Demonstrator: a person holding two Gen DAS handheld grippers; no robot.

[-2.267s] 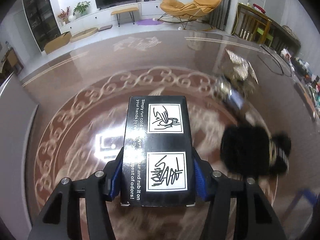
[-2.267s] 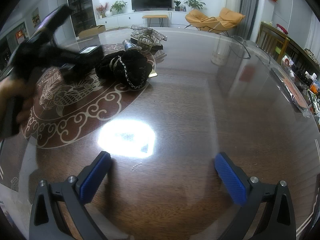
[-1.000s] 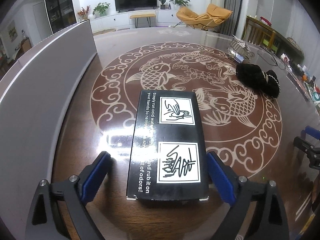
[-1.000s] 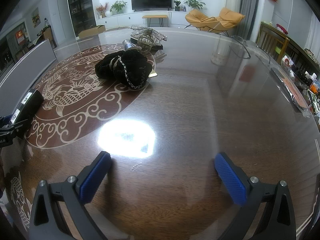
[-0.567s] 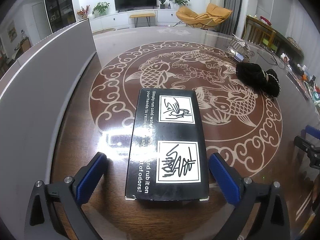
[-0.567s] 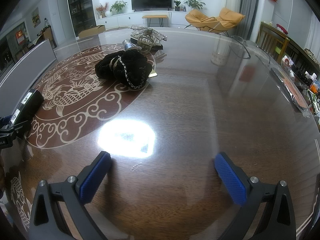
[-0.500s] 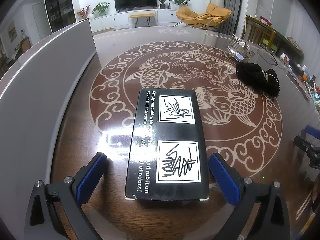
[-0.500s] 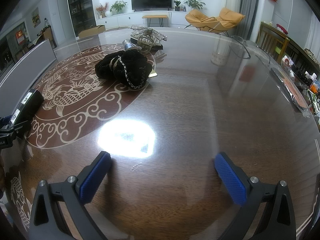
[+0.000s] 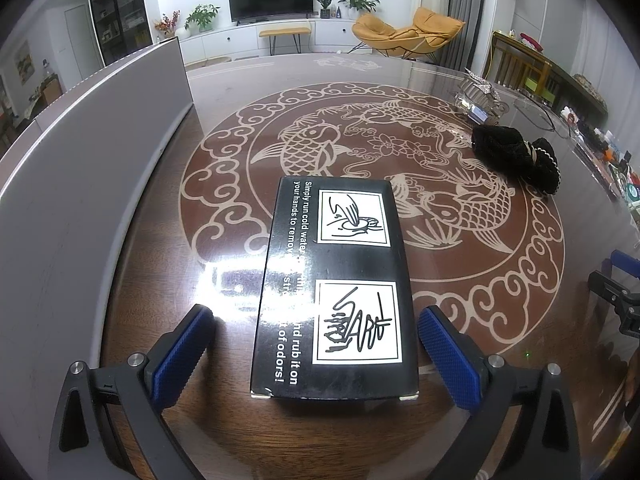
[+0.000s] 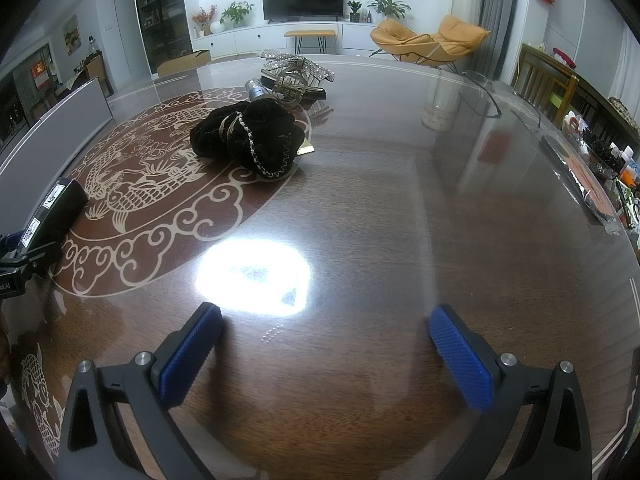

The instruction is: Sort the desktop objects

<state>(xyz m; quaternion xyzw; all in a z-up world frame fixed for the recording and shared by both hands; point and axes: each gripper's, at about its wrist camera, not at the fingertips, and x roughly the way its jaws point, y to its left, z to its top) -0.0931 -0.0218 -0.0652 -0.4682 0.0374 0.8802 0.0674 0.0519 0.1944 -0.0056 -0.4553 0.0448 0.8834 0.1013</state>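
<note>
Glossy table (image 9: 500,360) carries black box (image 9: 336,288), black pouch (image 10: 248,136).

Glare between the jaws washes out the middle of the white lettering on the black box (image 9: 334,280). In the right wrist view the picture's left edge crops that box, far left of the jaws. Small items (image 10: 600,156) far right stay unreadable.
</note>
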